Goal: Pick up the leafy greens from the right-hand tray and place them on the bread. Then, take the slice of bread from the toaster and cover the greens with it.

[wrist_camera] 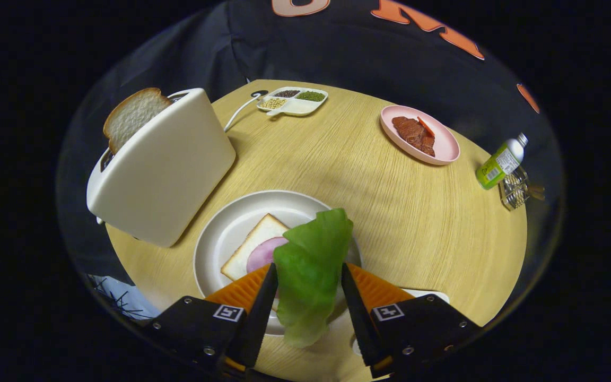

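My gripper [308, 271] is shut on the leafy greens [313, 249], a light green lettuce leaf that stands up between the two fingers and hangs down below them. Beneath and just ahead lies a white plate [220, 233] with a square slice of bread [252, 245] and a pink round of ham [263, 254] on top; the leaf hides part of both. To the left stands a white toaster [162, 170] with a slice of bread [130, 114] sticking out of its slot.
A pink plate [446, 146] with red meat slices sits far right on the round wooden table [417, 223]. At the back lies a divided white dish [295, 101] of beans. A green bottle [499, 162] and a wire holder [515, 191] stand at the right edge. A white tray's corner [427, 293] shows behind my right finger.
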The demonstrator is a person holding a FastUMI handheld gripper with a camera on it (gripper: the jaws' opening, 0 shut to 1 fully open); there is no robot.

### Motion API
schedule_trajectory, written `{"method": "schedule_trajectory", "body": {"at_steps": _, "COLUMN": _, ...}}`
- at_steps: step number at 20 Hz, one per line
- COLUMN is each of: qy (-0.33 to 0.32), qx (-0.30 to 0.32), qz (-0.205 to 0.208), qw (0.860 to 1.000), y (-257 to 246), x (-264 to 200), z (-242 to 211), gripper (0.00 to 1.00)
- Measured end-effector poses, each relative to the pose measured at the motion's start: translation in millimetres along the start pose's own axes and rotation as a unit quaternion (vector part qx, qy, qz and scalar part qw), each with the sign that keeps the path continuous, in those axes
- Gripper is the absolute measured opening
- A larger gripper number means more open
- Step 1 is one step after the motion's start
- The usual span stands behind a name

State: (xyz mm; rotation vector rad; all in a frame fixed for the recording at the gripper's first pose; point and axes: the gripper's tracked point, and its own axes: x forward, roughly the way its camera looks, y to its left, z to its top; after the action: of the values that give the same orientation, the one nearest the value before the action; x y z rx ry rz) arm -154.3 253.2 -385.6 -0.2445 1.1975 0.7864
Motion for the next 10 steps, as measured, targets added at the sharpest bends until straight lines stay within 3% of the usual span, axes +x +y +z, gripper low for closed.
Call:
{"method": "schedule_trajectory", "body": {"at_steps": 5, "qy": -0.044, "qx": -0.013, "qz": 0.001, "qw": 0.999, "y": -4, "x": -31, "z": 26, "gripper": 0.75}}
{"method": "schedule_trajectory", "body": {"at_steps": 10, "qy": -0.081, "qx": -0.005, "qz": 0.026, "qw": 0.996, "y": 30, "x": -67, "z": 74, "gripper": 0.78}}
